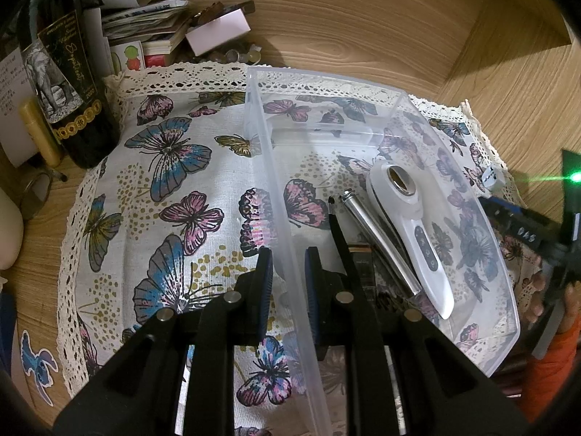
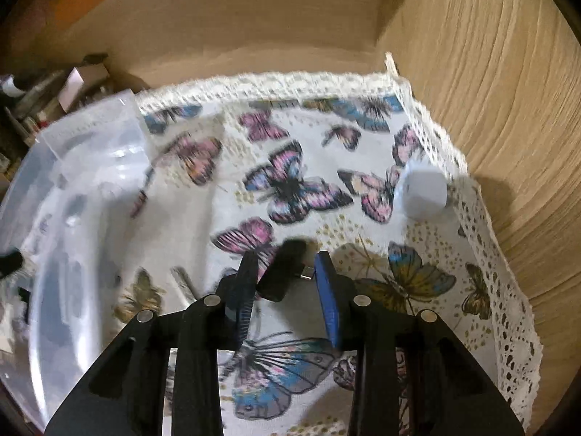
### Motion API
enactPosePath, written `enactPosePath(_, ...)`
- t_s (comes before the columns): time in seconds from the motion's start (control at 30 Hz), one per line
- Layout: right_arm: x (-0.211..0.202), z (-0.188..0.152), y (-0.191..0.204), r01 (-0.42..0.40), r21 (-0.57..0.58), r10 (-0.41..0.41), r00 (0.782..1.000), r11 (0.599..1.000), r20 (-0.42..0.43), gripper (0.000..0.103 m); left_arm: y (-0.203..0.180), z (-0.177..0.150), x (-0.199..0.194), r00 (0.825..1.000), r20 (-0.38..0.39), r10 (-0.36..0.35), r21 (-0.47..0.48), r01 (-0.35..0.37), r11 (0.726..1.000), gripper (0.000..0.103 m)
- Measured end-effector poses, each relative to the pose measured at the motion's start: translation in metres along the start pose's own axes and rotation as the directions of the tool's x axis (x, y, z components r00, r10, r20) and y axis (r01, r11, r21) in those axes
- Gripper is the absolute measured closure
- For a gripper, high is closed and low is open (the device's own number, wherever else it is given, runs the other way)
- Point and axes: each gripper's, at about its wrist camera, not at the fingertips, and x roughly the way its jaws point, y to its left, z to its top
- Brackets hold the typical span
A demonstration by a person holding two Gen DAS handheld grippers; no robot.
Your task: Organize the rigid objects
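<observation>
A clear plastic bin (image 1: 363,116) stands on the butterfly cloth (image 1: 163,181). My left gripper (image 1: 287,283) is shut on the bin's near left wall, one finger inside and one outside. In the bin lie a white handheld device (image 1: 410,218), a metal tube (image 1: 381,243) and a thin black tool (image 1: 345,247). In the right wrist view my right gripper (image 2: 287,283) is low over the cloth, right of the bin (image 2: 90,181). A small black stick (image 2: 281,272) with a metal plug end sits between its pads, and both pads touch it. A white die (image 2: 423,192) lies by the lace edge.
A dark wine bottle (image 1: 69,83) and a pile of books and boxes (image 1: 163,25) crowd the back left. Wooden walls (image 2: 490,109) close in behind and on the right. The right gripper (image 1: 515,221) and a hand in an orange sleeve (image 1: 552,363) show beyond the bin.
</observation>
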Motion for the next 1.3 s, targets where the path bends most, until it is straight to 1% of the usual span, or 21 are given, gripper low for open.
enactPosePath(0.17, -0.026, 0.011, 0.014, -0.034, -0.031, 0.036, 0.997, 0.999, 0.075, 0.073, 0.0, 0.0, 0.0, 1.0, -0.001, -0.001, 0.0, 0.001, 1.0, 0.087)
enactPosePath(0.3, -0.043, 0.02, 0.031, -0.07, -0.068, 0.078, 0.989, 0.995, 0.126, 0.073, 0.0, 0.0, 0.0, 1.0, 0.0, 0.0, 0.002, 0.0, 1.0, 0.087)
enactPosePath(0.4, -0.058, 0.027, 0.045, -0.1, -0.098, 0.116, 0.98, 0.99, 0.163, 0.073, 0.0, 0.0, 0.0, 1.0, -0.001, -0.001, 0.001, 0.001, 1.0, 0.087)
enactPosePath(0.5, -0.072, 0.032, 0.063, -0.141, -0.137, 0.166, 0.966, 0.981, 0.197, 0.073, 0.0, 0.0, 0.0, 1.0, 0.0, -0.001, 0.001, 0.001, 1.0, 0.087)
enactPosePath(0.63, -0.081, 0.037, 0.086, -0.195, -0.196, 0.235, 0.949, 0.961, 0.208, 0.073, 0.0, 0.0, 0.0, 1.0, 0.0, -0.001, 0.001, 0.001, 1.0, 0.087)
enactPosePath(0.8, -0.083, 0.034, 0.114, -0.237, -0.262, 0.291, 0.938, 0.935, 0.19, 0.073, 0.0, 0.0, 0.0, 1.0, 0.0, 0.0, 0.002, 0.0, 1.0, 0.087)
enactPosePath(0.9, -0.075, 0.031, 0.127, -0.261, -0.294, 0.315, 0.937, 0.919, 0.152, 0.073, 0.0, 0.0, 0.0, 1.0, 0.0, -0.001, 0.001, 0.001, 1.0, 0.087)
enactPosePath(1.1, -0.06, 0.025, 0.147, -0.279, -0.339, 0.324, 0.943, 0.898, 0.082, 0.073, 0.0, 0.0, 0.0, 1.0, 0.0, -0.001, 0.001, 0.001, 1.0, 0.087)
enactPosePath(1.23, -0.053, 0.023, 0.154, -0.311, -0.355, 0.346, 0.938, 0.881, 0.037, 0.073, 0.0, 0.0, 0.0, 1.0, 0.0, -0.002, -0.001, 0.002, 1.0, 0.087)
enactPosePath(1.3, -0.05, 0.022, 0.156, -0.307, -0.362, 0.339, 0.94, 0.88, 0.028, 0.073, 0.0, 0.001, 0.0, 1.0, 0.0, -0.002, -0.001, 0.002, 1.0, 0.087)
